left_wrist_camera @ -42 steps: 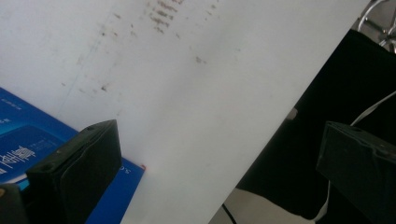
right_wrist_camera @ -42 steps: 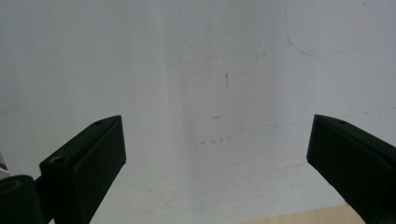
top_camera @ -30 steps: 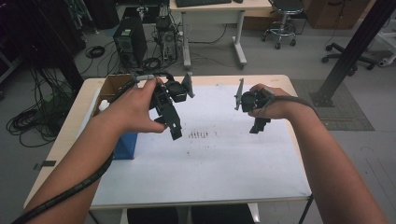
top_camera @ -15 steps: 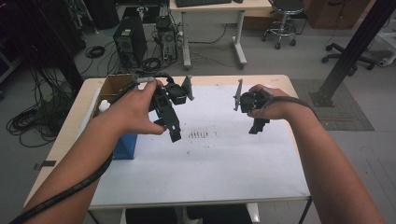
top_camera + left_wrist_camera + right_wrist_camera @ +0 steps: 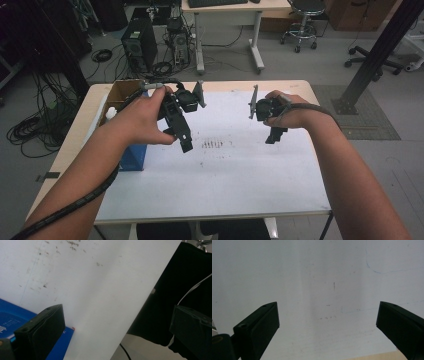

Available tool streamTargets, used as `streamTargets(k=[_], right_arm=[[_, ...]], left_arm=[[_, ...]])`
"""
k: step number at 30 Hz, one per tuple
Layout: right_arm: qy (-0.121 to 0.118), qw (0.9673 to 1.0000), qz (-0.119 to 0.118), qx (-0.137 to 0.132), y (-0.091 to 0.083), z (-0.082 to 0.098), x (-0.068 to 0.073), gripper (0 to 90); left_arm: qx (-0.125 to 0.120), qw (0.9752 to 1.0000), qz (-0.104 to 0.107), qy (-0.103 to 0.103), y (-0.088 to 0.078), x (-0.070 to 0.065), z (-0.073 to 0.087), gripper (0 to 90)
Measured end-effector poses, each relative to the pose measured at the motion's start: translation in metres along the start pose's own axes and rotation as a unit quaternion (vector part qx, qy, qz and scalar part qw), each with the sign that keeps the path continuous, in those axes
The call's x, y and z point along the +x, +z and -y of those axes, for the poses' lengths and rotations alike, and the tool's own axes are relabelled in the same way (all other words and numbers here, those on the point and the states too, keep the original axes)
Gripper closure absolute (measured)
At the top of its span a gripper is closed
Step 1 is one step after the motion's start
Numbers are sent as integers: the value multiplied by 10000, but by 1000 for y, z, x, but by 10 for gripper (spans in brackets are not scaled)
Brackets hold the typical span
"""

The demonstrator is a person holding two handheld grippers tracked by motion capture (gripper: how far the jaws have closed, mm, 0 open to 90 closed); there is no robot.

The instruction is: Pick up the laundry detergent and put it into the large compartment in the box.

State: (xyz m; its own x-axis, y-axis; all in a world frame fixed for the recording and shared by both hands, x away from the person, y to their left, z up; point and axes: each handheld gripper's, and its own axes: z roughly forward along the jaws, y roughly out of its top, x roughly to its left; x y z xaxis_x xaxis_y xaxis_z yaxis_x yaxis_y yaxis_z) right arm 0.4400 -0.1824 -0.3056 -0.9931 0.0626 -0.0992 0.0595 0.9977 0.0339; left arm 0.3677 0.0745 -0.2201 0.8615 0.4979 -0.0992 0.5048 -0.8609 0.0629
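Behind the tabletop we are seeing an office floor with a computer tower, tangled cables, a second desk and a stool. From the high view, a white sheet is covering most of the tabletop. We are holding the left tongs over the sheet's left part, tilted down toward it, and the right tongs over its right part, well apart from the left ones. Between them, faint dark marks are showing on the sheet. A blue box is lying at the sheet's left edge, just beside our left forearm, and an open cardboard box is sitting at the far left corner.

In the left gripper view, the left tongs are standing spread wide with nothing between the jaws; they are hanging over the white sheet near its edge, with the blue box beside one jaw and something dark, perhaps a chair, beyond the edge.

In the right gripper view, the right tongs are likewise spread wide and gripping nothing, hovering over bare white sheet that is bearing a thin blue pen line.
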Motion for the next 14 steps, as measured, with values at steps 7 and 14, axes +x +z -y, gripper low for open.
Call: streamTargets(k=[7, 14], right_arm=[[-30, 10000, -1, -16, 0, -1, 0, 45], [-30, 10000, 13, -40, -1, -2, 2, 45]], left_arm=[[52, 10000, 11, -10, 1, -1, -1, 2], [32, 10000, 27, -33, 1, -1, 0, 2]])
